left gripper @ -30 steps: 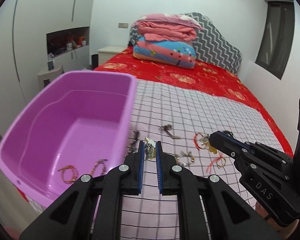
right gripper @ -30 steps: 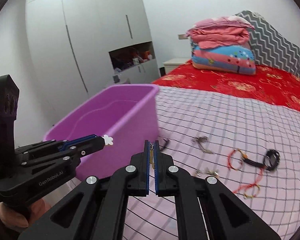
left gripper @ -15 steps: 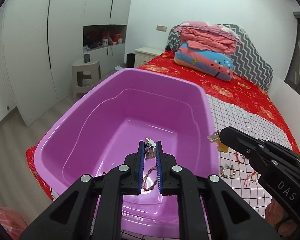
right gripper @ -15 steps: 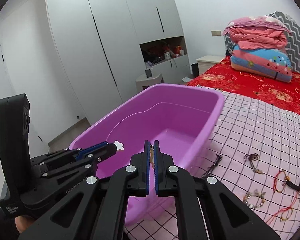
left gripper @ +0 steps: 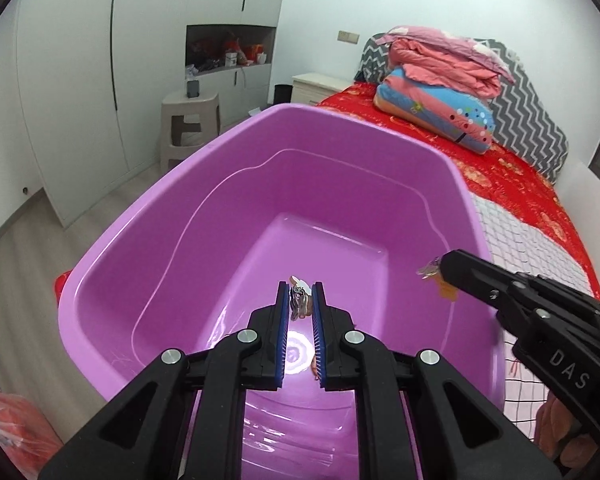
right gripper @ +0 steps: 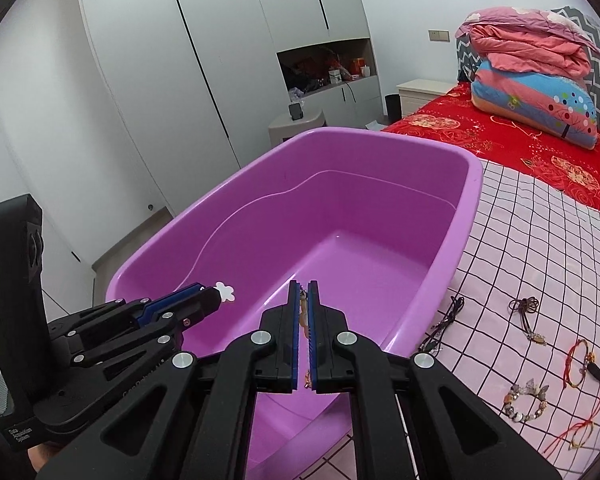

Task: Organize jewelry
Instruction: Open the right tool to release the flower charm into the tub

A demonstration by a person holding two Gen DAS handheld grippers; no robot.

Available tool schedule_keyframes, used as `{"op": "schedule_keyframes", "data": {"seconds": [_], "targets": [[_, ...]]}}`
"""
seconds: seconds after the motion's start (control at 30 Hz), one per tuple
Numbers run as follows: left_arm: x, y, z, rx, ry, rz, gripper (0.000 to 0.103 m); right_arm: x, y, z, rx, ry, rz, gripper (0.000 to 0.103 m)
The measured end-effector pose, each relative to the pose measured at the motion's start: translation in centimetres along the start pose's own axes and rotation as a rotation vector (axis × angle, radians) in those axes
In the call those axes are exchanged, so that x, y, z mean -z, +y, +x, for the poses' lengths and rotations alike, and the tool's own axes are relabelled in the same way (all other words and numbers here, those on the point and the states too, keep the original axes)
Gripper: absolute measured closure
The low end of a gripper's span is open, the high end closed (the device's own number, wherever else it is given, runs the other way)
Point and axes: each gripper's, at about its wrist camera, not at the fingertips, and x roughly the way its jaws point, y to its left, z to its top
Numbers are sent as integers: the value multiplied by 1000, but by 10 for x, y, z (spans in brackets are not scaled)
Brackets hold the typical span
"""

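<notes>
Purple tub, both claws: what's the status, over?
Left gripper shut on a silver trinket. Right gripper shut on a gold chain. Both over purple tub. Nothing blocking.

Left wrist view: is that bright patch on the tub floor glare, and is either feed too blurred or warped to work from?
Left wrist view: yes, glare on the purple tub floor between the left gripper fingers; focus sharp. Right wrist view: no glare, sharp; fisheye bends the wardrobe lines.
</notes>
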Motion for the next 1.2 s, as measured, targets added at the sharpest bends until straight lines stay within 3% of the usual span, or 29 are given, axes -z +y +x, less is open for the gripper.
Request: {"op": "schedule_keyframes", "data": {"seconds": [0.3, 0.37, 0.47, 0.5, 0.53, 0.87, 1.2], "targets": [[1, 6, 7, -33, 33, -7, 91, -5, -4, 9, 31, 21, -12, 99], [1, 8, 7, -41, 39, -12, 86, -5, -6, 8, 36, 23, -8, 99], [1, 10, 2, -75, 24, -21, 52, -6, -7, 8, 45, 26, -8, 94], [1, 11, -2, -87, 8, -28, 38, -6, -8, 7, 46, 27, -7, 79], [1, 13, -5, -95, -5, -34, 35, -6, -8, 6, 47, 26, -6, 67], [-2, 16, -11, -139, -1, -41, 35, -7, -9, -2, 73, -7, -31, 66], [0, 10, -17, -151, 6, -43, 27, -2, -16, -12, 77, -11, -17, 66]]}}
